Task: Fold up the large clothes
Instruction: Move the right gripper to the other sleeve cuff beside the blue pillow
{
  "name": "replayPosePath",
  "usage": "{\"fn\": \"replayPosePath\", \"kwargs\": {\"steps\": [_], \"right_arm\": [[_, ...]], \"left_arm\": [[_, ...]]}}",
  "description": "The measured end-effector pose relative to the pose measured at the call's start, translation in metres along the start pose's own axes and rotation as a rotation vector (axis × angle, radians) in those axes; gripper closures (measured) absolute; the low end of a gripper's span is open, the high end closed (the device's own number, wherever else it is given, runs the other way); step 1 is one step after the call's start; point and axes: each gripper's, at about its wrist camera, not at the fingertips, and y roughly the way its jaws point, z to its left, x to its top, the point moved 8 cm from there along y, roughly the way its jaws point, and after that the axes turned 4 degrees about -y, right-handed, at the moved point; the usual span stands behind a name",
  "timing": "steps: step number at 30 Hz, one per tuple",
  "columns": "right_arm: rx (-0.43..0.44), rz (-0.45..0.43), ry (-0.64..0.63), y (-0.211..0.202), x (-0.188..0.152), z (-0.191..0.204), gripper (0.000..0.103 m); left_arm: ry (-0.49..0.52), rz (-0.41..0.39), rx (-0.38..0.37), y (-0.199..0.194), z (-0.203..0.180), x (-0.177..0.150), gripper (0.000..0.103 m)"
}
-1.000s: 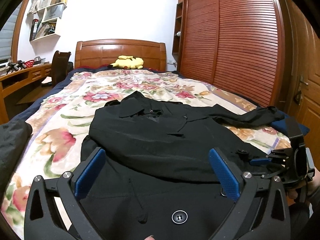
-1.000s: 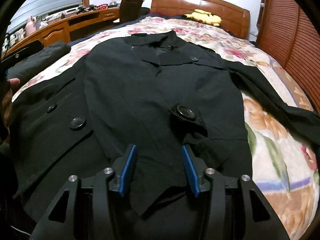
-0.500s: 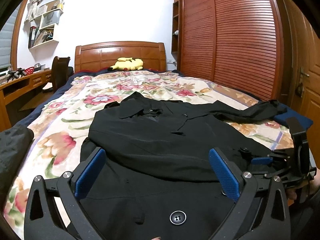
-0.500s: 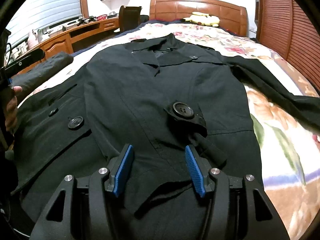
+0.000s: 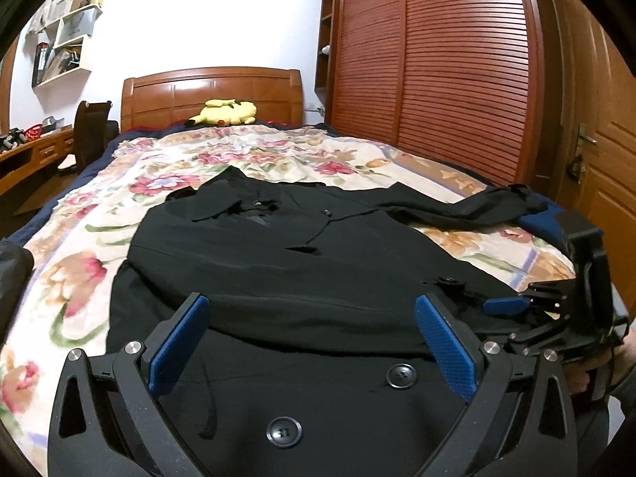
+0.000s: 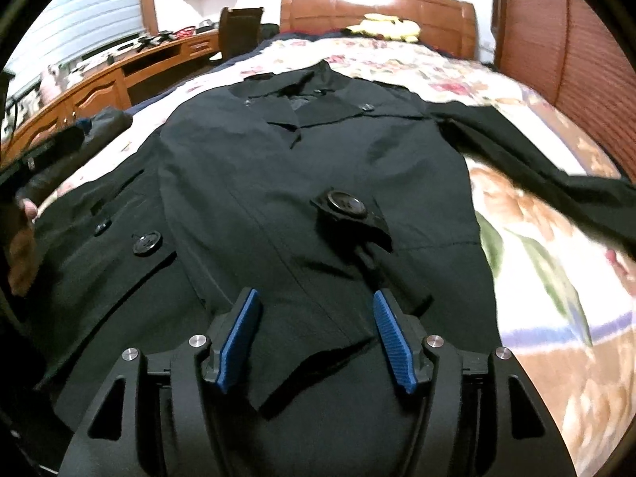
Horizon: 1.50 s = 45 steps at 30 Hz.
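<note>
A black coat (image 5: pixel 302 274) lies spread flat on a bed with a flowered cover (image 5: pixel 79 254), collar toward the wooden headboard (image 5: pixel 210 95) and hem toward the two grippers; one side panel is folded over the middle of the coat, and one sleeve (image 5: pixel 465 206) stretches out to the right of the left gripper (image 5: pixel 314 342), reaching the edge of the bed; the left gripper hovers above the lower part of the coat with its blue pads (image 5: pixel 179 342) standing wide apart and nothing pinched between them, the folded edge of cloth running across just beyond its fingertips; a large button (image 5: pixel 283 432) sits below and between its fingers, another button (image 5: pixel 401 375) close to its right finger; the right gripper (image 6: pixel 314 338) is just to the right of the left one, also over the hem; its jaws have just been opening and now stand at a middling width, the cloth lying under and between the pads (image 6: pixel 391 342) but not pressed by them; ahead of the right gripper a button on a small tab (image 6: pixel 346 206) rests on the folded panel, and to its left another button (image 6: pixel 147 241) shows on the open side of the coat; a yellow plush toy (image 5: pixel 224 113) lies far ahead by the headboard; a slatted wardrobe (image 5: pixel 437 63) stands to the right, a desk (image 6: pixel 99 83) and chair (image 6: pixel 240 30) to the left; a hand (image 6: pixel 22 254) shows at the left edge of the right wrist view.
</note>
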Motion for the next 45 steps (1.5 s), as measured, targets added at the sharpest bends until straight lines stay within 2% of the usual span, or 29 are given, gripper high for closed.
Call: {"fn": "replayPosePath", "kwargs": {"steps": [3, 7, 12, 27, 38, 45], "right_arm": [[-0.010, 0.002, -0.002, -0.011, 0.002, -0.004, 0.041], [-0.091, 0.008, -0.038, -0.025, 0.003, -0.017, 0.041], [-0.130, 0.008, 0.001, -0.040, 0.004, -0.042, 0.041], [-0.365, 0.017, 0.130, -0.055, 0.029, -0.161, 0.041], [-0.464, -0.019, 0.297, -0.054, 0.046, -0.242, 0.041], [-0.557, -0.023, 0.391, -0.057, 0.047, -0.290, 0.041]], "left_arm": [[-0.002, 0.001, -0.014, 0.003, -0.008, 0.000, 0.000], [0.004, 0.009, -0.030, 0.009, -0.019, 0.001, 0.000], [0.013, 0.019, -0.055, 0.017, -0.032, 0.001, 0.000], [0.026, 0.036, -0.091, 0.038, -0.047, 0.008, 0.000], [0.028, 0.069, -0.087, 0.048, -0.047, 0.002, 0.000], [0.049, 0.076, -0.078, 0.051, -0.051, -0.001, 0.000]]}}
